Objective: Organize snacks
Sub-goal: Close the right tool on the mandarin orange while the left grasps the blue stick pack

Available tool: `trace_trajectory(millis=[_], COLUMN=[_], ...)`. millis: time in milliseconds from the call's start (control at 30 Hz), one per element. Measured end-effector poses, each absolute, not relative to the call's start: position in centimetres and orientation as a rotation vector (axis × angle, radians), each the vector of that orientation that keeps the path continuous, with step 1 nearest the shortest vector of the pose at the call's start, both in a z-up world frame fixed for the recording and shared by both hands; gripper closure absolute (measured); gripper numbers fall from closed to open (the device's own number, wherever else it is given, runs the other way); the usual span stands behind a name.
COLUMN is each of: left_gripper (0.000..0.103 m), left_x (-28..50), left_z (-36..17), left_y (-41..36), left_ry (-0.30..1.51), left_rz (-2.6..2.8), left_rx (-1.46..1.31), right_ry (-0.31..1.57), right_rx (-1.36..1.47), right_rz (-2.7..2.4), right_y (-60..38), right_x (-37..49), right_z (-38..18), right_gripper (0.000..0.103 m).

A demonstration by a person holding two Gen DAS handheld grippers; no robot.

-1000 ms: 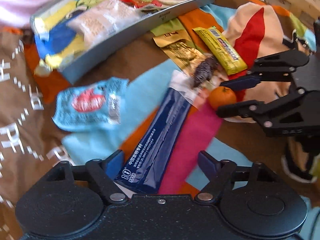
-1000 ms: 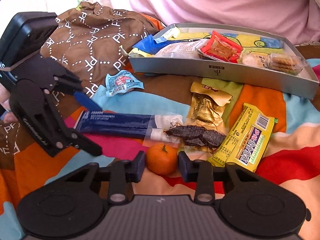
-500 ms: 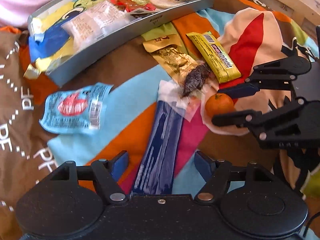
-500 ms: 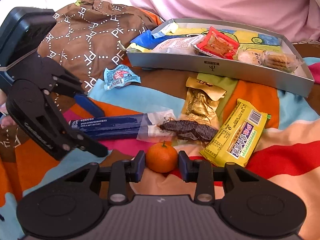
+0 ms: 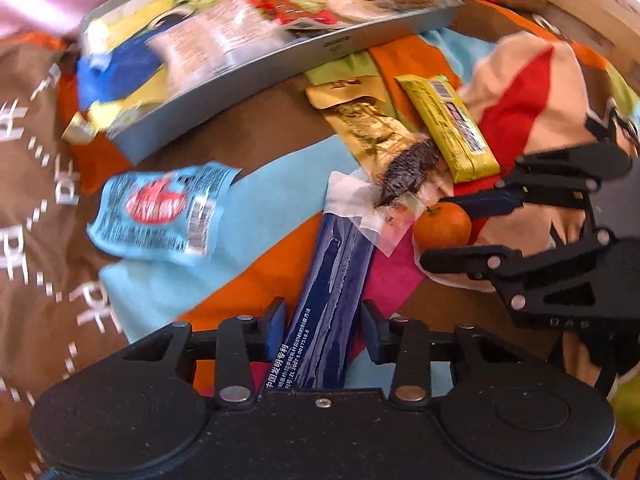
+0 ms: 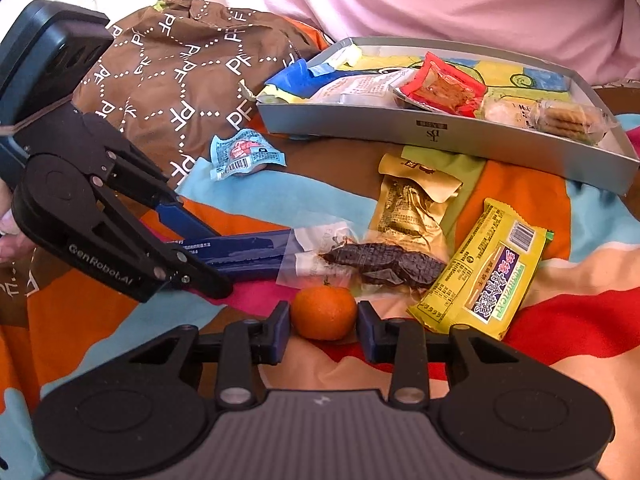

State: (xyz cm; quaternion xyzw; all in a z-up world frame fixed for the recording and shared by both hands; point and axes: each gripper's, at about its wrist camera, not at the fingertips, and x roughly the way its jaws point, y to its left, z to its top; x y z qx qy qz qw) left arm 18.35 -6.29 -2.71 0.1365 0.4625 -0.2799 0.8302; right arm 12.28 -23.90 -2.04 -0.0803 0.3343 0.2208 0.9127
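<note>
My left gripper (image 5: 323, 330) part-open, straddling long dark-blue foil packet (image 5: 332, 280), not yet clamped. My right gripper (image 6: 323, 332) part-open, flanking small orange mandarin (image 6: 323, 312); contact unclear. Both lined up for transfer into shallow grey cardboard tray (image 6: 440, 136) at patchwork blanket's (image 6: 120, 320) far edge.

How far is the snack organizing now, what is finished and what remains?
Done: several packets already lie in the grey tray. In hand: the left hand-held gripper straddles the dark blue packet; the right hand-held gripper brackets the orange; neither looks lifted. Left on the blanket: light blue packet, gold packet, dark jerky pack, yellow bar.
</note>
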Motion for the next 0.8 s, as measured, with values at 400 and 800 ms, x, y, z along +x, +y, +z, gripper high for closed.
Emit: trace_trajectory(millis=[400,800], left_gripper=[0.06,0.066], left_x=[15.4,14.7], left_z=[-2.6,-2.9], left_y=[-4.7,-7.0], left_ry=[1.041,0.938], left_rz=[-0.392,-0.425], left_rx=[0.015,0.252], right_ry=[0.676,0.665], right_rx=[-0.209,-0.222], right_rz=[0.449,0.446], right_y=[-23.6,-23.5], right_x=[11.5,11.4], right_z=[-1.6,-2.0], right_gripper=[0.064,0.064])
